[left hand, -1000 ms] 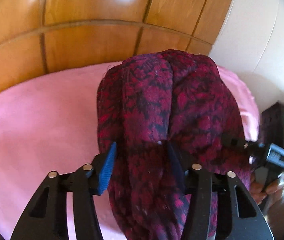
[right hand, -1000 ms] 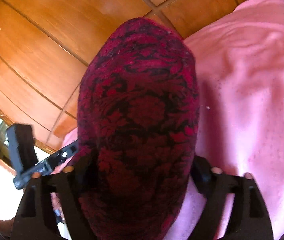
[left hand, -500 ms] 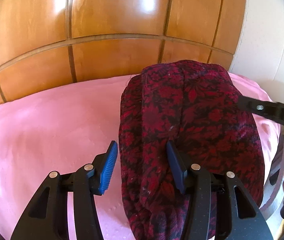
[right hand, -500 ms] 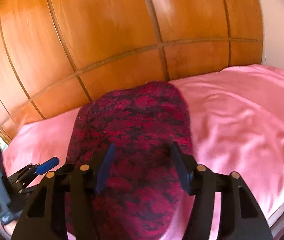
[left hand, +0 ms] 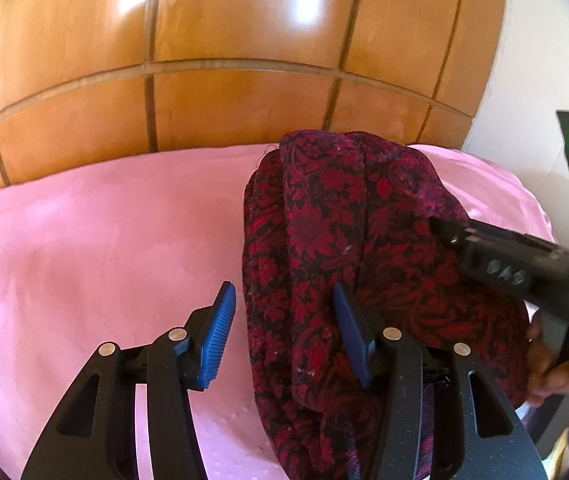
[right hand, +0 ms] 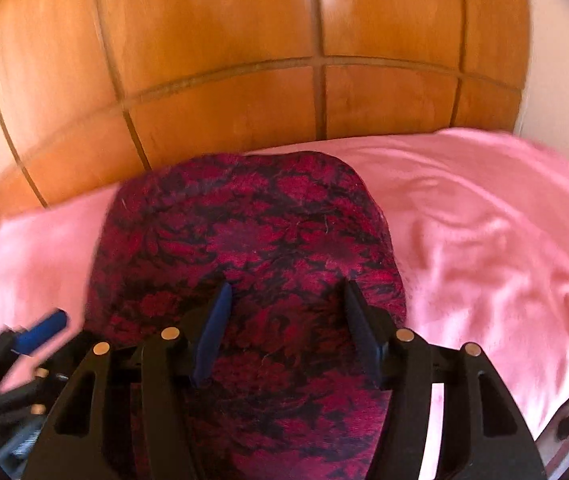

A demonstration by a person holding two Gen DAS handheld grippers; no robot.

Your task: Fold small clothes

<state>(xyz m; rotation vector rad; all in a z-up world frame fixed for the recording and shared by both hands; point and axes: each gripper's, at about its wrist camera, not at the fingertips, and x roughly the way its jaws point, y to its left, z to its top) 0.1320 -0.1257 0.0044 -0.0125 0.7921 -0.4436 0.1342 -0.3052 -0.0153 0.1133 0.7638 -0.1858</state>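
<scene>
Looking along both grippers, we see the dark red folded cloth point(left hand: 364, 264) on the pink blanket point(left hand: 104, 248), at twelve o'clock from the spread right gripper point(right hand: 284, 320), one o'clock from the spread left gripper point(left hand: 284, 328).

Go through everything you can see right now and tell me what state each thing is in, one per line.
Red patterned cloth: bunched in folds, lying on the sheet.
Pink sheet: spread over the bed, wrinkled on one side.
Left gripper: open, cloth edge between the fingers, nothing pinched.
Right gripper: open above the cloth, not gripping it.
Wooden headboard: upright behind the bed.
</scene>
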